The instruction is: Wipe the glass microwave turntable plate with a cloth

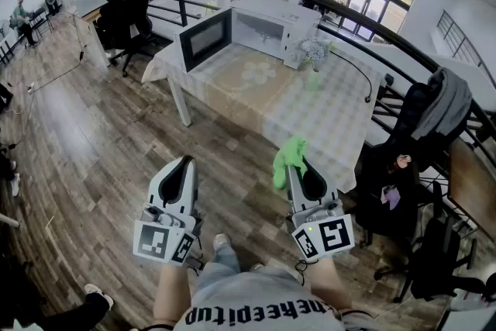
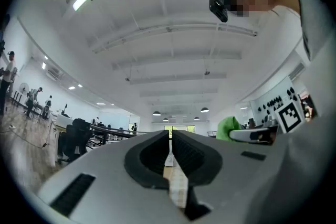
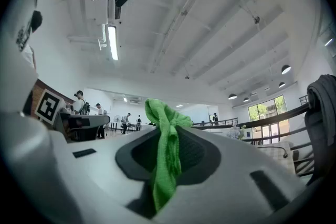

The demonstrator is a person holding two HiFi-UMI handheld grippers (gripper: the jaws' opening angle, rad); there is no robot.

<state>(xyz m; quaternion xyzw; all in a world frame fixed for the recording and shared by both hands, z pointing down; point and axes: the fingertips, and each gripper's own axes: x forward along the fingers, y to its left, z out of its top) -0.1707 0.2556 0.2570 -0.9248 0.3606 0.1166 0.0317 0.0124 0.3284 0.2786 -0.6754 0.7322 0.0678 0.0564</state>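
Observation:
My right gripper [image 1: 294,163] is shut on a bright green cloth [image 1: 289,156] that bunches up above its tips. In the right gripper view the cloth [image 3: 167,147] hangs pinched between the dark pads. My left gripper [image 1: 184,162] is shut with nothing in it; its pads [image 2: 187,150] leave only a thin slit. Both are held low near my body, some way short of the table [image 1: 318,120]. On it stands a white microwave [image 1: 271,27] with its door [image 1: 205,38] swung open. A pale round shape [image 1: 258,72] lies in front of it, too small to identify.
A vase of flowers [image 1: 312,56] and a black cable [image 1: 363,76] are on the table's right half. A curved black railing [image 1: 364,19] runs behind it. An office chair with a grey jacket [image 1: 446,106] stands at right. Wooden floor [image 1: 85,143] lies between me and the table.

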